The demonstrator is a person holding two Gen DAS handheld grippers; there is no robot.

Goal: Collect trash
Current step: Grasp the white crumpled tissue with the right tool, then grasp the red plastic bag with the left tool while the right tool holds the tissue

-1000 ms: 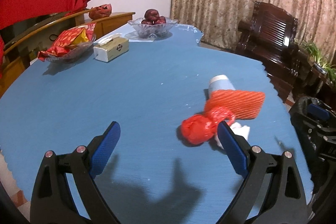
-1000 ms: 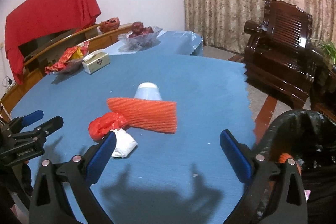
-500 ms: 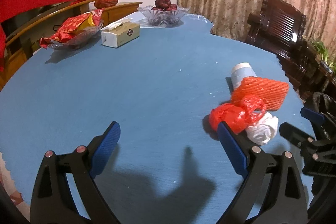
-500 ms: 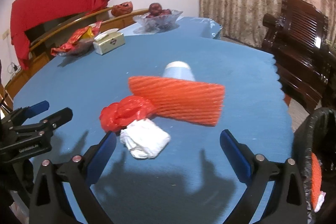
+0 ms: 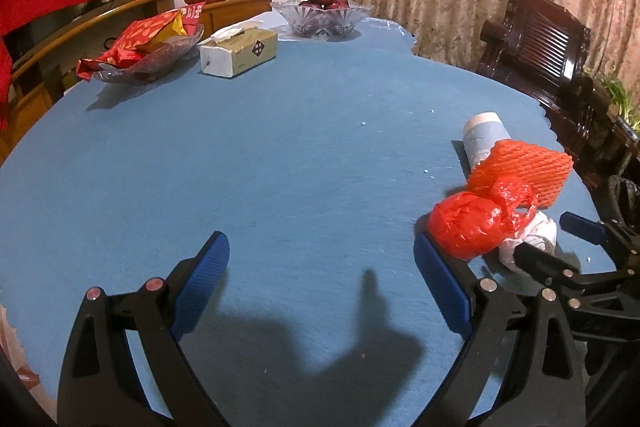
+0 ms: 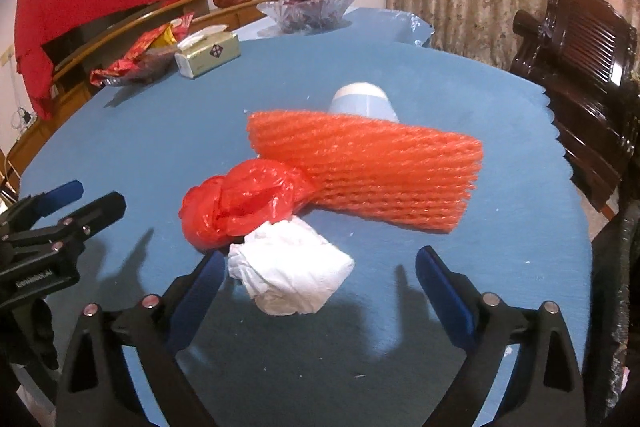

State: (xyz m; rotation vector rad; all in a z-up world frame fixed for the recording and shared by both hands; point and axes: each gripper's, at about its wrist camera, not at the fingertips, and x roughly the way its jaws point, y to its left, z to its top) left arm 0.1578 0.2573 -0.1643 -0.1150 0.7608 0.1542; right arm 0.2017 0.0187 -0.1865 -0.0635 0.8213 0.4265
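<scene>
A pile of trash lies on the blue table [image 6: 400, 327]: a crumpled white tissue [image 6: 290, 269], a knotted red plastic bag [image 6: 240, 203], an orange foam net [image 6: 372, 171] and a pale blue paper cup [image 6: 362, 103] on its side behind the net. My right gripper [image 6: 320, 287] is open, its jaws on either side of the tissue, just above the table. My left gripper [image 5: 320, 275] is open and empty; the red bag [image 5: 476, 219], net [image 5: 524, 171] and cup [image 5: 482, 137] sit off its right finger. The right gripper also shows in the left wrist view [image 5: 560, 247].
At the table's far side stand a tissue box [image 5: 240, 53], a glass dish of snack packets [image 5: 148, 47] and a glass bowl of dark fruit [image 5: 324, 13]. A dark wooden chair [image 6: 580, 67] and a black bin bag [image 6: 620, 267] are on the right.
My right gripper has moved forward and down to the trash pile, so the tissue now lies between its open jaws. My left gripper has drawn back to the left, away from the pile.
</scene>
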